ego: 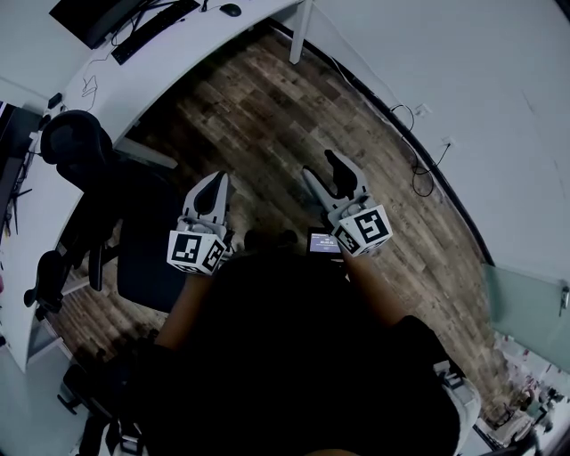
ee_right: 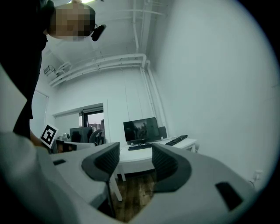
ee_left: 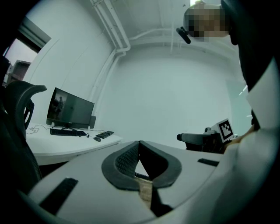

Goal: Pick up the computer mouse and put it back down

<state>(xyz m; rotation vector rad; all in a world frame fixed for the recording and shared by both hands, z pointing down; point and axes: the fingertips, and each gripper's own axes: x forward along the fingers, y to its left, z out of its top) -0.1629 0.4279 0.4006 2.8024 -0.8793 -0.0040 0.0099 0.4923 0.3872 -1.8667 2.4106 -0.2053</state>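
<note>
Well ahead of both grippers, on white desk (ego: pixel 169 67): computer mouse (ego: pixel 231 10), near keyboard (ego: pixel 153 29). Right gripper (ee_right: pixel 135 158): jaws partly apart, nothing between them. Left gripper (ee_left: pixel 139 143): jaws closed tip to tip, empty

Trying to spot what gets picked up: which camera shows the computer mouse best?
The head view: the computer mouse lies whole on the desk, seen from above. The left gripper view shows only a small lump by a keyboard; in the right gripper view I can't find it.
</note>
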